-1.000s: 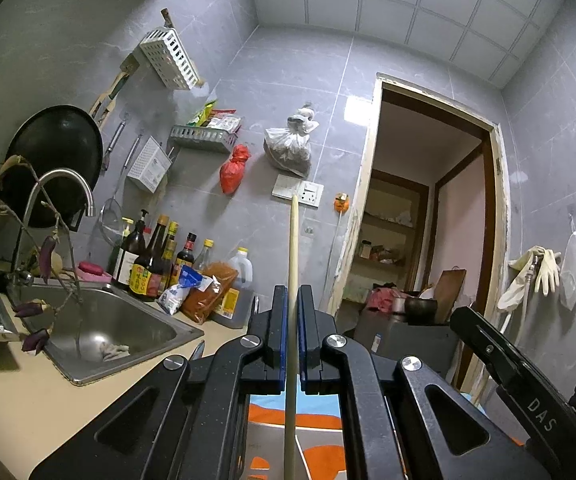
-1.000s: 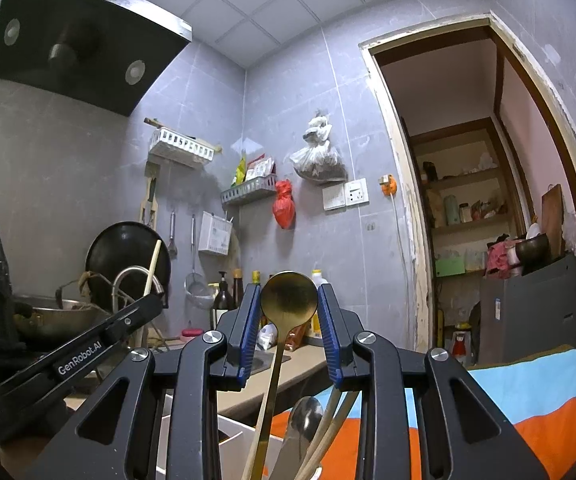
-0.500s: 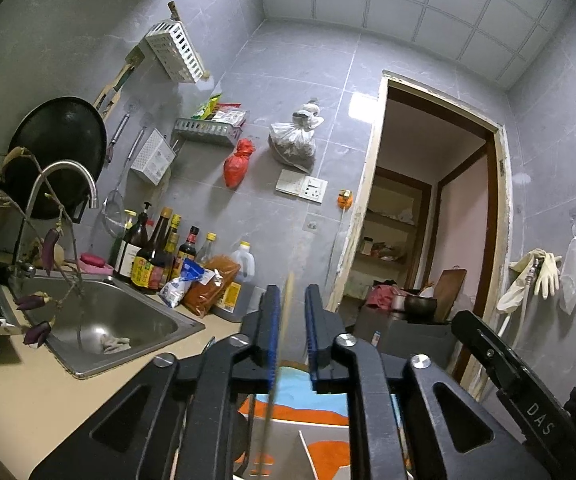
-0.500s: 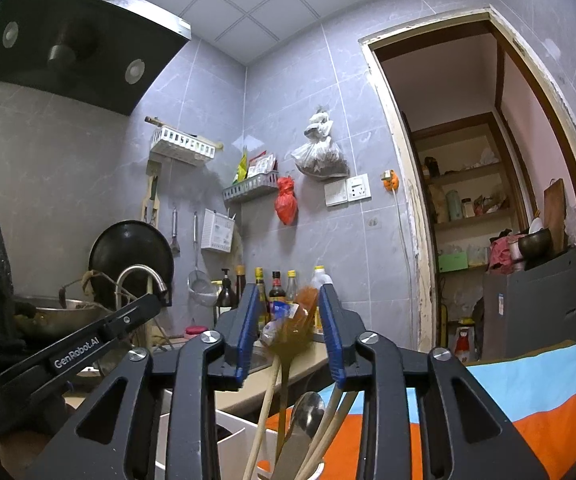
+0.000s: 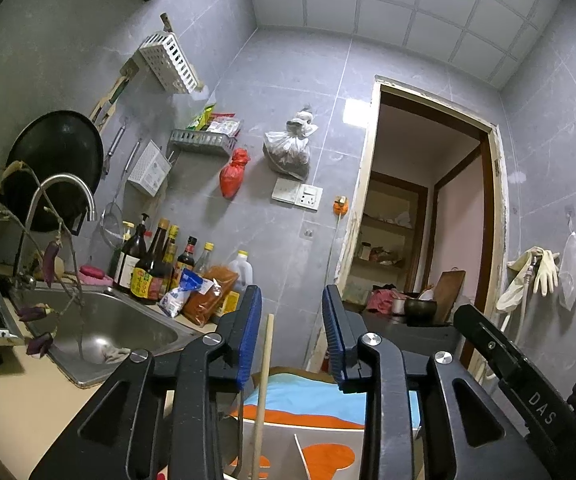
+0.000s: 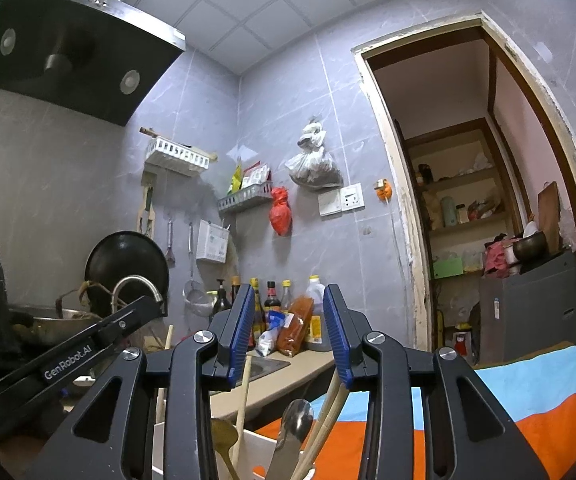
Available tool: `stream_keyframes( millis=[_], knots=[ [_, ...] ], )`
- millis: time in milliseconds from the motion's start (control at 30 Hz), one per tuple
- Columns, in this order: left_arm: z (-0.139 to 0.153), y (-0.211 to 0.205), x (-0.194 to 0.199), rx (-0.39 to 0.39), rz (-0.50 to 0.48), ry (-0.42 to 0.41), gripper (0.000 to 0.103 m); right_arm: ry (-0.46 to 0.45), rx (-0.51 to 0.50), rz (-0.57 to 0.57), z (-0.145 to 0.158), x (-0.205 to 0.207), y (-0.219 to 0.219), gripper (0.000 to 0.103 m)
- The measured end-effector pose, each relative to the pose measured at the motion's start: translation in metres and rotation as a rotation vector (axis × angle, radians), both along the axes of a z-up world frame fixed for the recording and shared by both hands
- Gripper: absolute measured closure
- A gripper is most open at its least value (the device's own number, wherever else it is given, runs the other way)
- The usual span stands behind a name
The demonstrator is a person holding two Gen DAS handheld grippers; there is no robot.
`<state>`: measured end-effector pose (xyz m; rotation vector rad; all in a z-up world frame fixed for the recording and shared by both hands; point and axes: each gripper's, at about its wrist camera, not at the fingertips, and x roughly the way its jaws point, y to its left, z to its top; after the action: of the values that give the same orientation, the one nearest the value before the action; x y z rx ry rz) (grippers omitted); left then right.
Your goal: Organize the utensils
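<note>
My left gripper point(image 5: 292, 336) points level with its jaws opening. A wooden chopstick point(image 5: 266, 352) stands loose between them, near the left pad and not pressed, with its lower end in the white utensil holder point(image 5: 328, 434) below. My right gripper point(image 6: 288, 330) is open with nothing between its pads. Under it a gold spoon point(image 6: 223, 436), a silver spoon point(image 6: 296, 416), a wooden stick point(image 6: 243, 388) and a pair of chopsticks point(image 6: 328, 408) stand in the white holder point(image 6: 261, 446). Each view shows the other gripper's side at its edge.
A steel sink point(image 5: 119, 328) with a curved tap point(image 5: 63, 184) lies to the left. Sauce bottles point(image 5: 155, 264) line the wall, with a black wok point(image 5: 55, 160) hung above them. A blue and orange cloth point(image 6: 528, 400) lies behind the holder. A doorway point(image 5: 428, 220) opens to the right.
The left jaws let go of the wooden chopstick, which slid down into the holder. The right jaws widened and the gold spoon dropped from between them into the holder.
</note>
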<state>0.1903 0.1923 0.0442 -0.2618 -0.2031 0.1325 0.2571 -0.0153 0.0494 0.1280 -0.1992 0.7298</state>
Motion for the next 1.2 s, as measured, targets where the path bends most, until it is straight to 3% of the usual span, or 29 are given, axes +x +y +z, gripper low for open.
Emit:
stream_keyframes(
  millis=[200,433,700,767,833,1000,1200],
  knots=[
    [0.005,-0.003,-0.004,-0.006,0.020,-0.008,0.072,-0.018,0.020,-0.039,0.003,-0.004,-0.007,0.055],
    [0.020,-0.010,-0.010,0.021,0.029,0.001,0.058,-0.013,0.051,-0.085,0.017,-0.009,-0.022,0.038],
    [0.035,-0.022,-0.020,0.038,-0.009,0.082,0.035,-0.019,0.037,-0.127,0.037,-0.029,-0.050,0.016],
    [0.039,-0.026,-0.023,0.034,-0.028,0.109,0.024,-0.019,0.036,-0.139,0.041,-0.034,-0.058,0.013],
    [0.042,-0.031,-0.026,0.038,-0.046,0.140,0.021,-0.018,0.035,-0.150,0.046,-0.042,-0.067,0.006],
    [0.046,-0.045,-0.036,0.059,-0.074,0.195,0.013,-0.012,0.028,-0.180,0.051,-0.059,-0.085,0.000],
    [0.044,-0.067,-0.045,0.094,-0.097,0.266,0.009,0.030,-0.006,-0.216,0.049,-0.071,-0.105,0.000]
  ],
)
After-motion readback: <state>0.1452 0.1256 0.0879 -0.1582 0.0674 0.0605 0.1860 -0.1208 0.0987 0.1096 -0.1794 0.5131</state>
